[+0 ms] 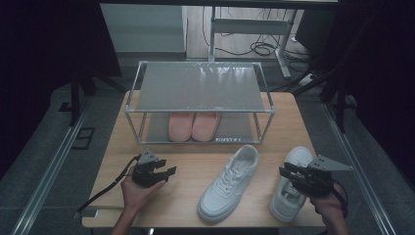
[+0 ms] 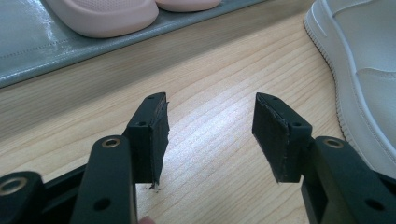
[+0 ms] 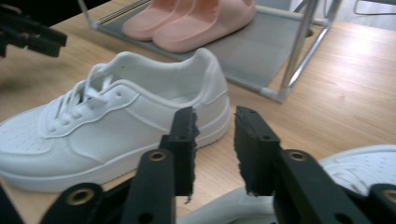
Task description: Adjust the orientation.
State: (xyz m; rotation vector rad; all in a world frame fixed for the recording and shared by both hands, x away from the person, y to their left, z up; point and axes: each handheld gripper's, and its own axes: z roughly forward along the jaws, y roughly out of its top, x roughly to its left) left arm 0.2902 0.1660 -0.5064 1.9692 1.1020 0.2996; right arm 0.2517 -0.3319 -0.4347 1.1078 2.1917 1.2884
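While the left tongs (image 1: pixel 164 172) sat low over the counter (image 1: pixel 195 161), jaws wide apart, the right tongs (image 1: pixel 289 175) hovered part-open over one white sneaker (image 1: pixel 288 188), the other sneaker (image 1: pixel 229 181) between them.

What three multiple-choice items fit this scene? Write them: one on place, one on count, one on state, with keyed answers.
1. Where are the pink slippers?
A. on the rack's top shelf
B. on the rack's bottom shelf
C. on the floor

2. How many white sneakers are on the table?
A. one
B. two
C. three

3. How is the left gripper?
A. open, holding nothing
B. shut on a lace
C. shut on a slipper

Answers:
1. B, they sit under the bare top shelf.
2. B, a middle sneaker and a right sneaker.
3. A, bare wood shows between its jaws.
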